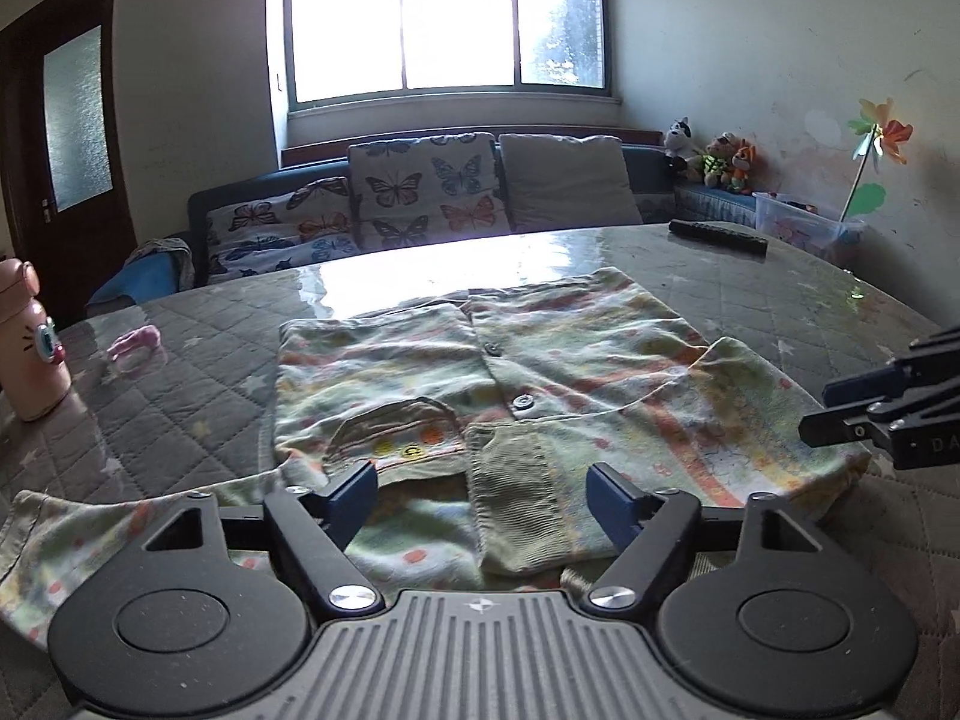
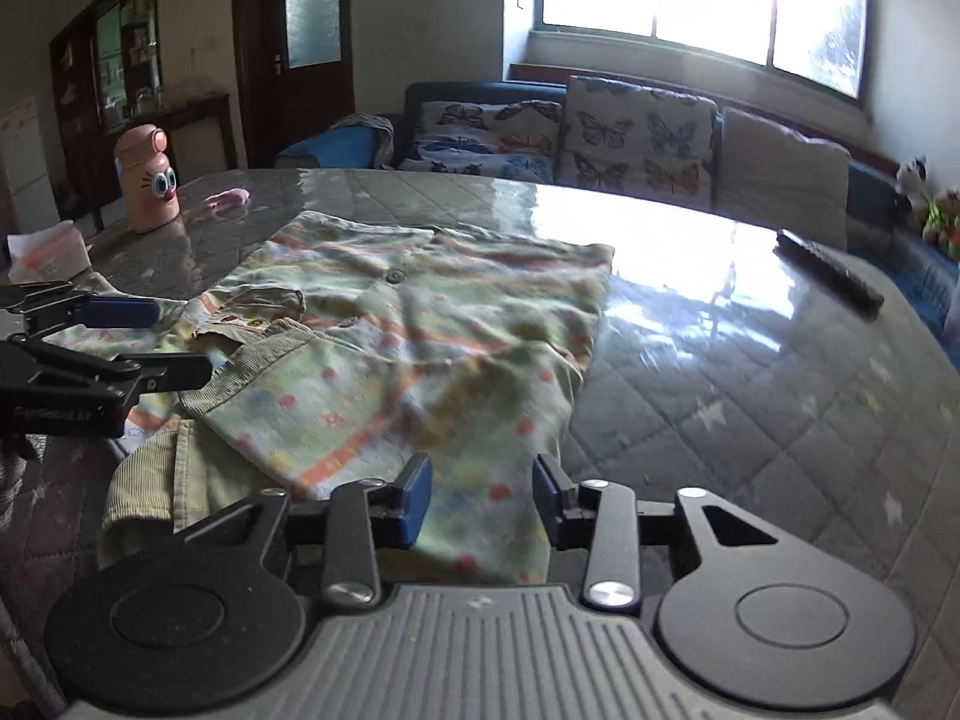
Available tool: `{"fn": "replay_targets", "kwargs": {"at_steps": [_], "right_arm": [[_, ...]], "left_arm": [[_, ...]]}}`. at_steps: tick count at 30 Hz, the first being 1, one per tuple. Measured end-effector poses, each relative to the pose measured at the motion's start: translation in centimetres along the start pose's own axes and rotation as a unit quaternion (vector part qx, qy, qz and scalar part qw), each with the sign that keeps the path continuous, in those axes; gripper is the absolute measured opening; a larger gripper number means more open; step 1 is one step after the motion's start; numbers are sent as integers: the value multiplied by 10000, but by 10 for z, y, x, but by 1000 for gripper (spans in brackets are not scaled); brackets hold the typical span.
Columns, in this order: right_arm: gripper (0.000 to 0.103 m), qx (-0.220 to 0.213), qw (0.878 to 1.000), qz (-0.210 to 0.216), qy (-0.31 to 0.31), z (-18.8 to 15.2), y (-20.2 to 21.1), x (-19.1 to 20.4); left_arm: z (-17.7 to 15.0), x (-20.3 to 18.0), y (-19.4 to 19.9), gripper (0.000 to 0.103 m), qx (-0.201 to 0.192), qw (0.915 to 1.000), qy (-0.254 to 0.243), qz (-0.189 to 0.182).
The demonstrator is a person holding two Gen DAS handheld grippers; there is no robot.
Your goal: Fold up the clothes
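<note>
A small pale green buttoned top (image 1: 570, 372) with orange and yellow print lies on the quilted table (image 1: 180, 408), one sleeve folded over its front, its ribbed cuff (image 1: 516, 504) near me. My left gripper (image 1: 483, 495) is open, its jaws on either side of that cuff, just above the cloth. My right gripper (image 2: 483, 495) is open over the top's (image 2: 420, 348) near right edge, holding nothing. Each gripper shows in the other's view: the right one at the right edge (image 1: 840, 408), the left one at the left edge (image 2: 174, 342). The other sleeve (image 1: 72, 540) trails to the left.
A pink bottle (image 1: 24, 342) with a cartoon face stands at the table's left, a small pink item (image 1: 135, 345) beside it. A black remote (image 1: 717, 237) lies at the far right. A sofa with butterfly cushions (image 1: 420, 192) stands behind the table.
</note>
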State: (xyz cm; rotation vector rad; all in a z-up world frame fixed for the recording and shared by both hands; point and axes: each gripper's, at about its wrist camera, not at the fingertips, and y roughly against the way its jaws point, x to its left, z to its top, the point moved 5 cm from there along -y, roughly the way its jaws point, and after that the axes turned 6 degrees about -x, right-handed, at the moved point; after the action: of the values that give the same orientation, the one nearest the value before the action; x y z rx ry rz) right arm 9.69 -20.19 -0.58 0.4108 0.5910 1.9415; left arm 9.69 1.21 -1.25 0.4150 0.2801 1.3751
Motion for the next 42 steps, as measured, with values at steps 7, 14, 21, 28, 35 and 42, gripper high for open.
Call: {"fn": "replay_targets", "kwargs": {"at_steps": [7,14,21,28,35,42], "right_arm": [[31,-129,9996,224,-120,-2,1,-1],[34,-151,9995,132,-258,-7,4,-10],[40,-171,9991,45,-391,-13,6,-18],[45,-169,9986,26,-500,-21,15,-20],[49,-113,9989,62,-460,-29,18,-15],[53,-162,9991,39,-379,-30,21,-11]], "left_arm": [[3,-7,-11,73,103,9999,-42,-18],[-4,0,-25,66,526,9985,159,-60],[-10,0,-30,50,784,9958,348,-305],[-9,4,-30,46,974,9927,535,-465],[-4,1,-24,6,818,9946,458,-451],[24,-3,-8,1,361,9978,405,-388]]}}
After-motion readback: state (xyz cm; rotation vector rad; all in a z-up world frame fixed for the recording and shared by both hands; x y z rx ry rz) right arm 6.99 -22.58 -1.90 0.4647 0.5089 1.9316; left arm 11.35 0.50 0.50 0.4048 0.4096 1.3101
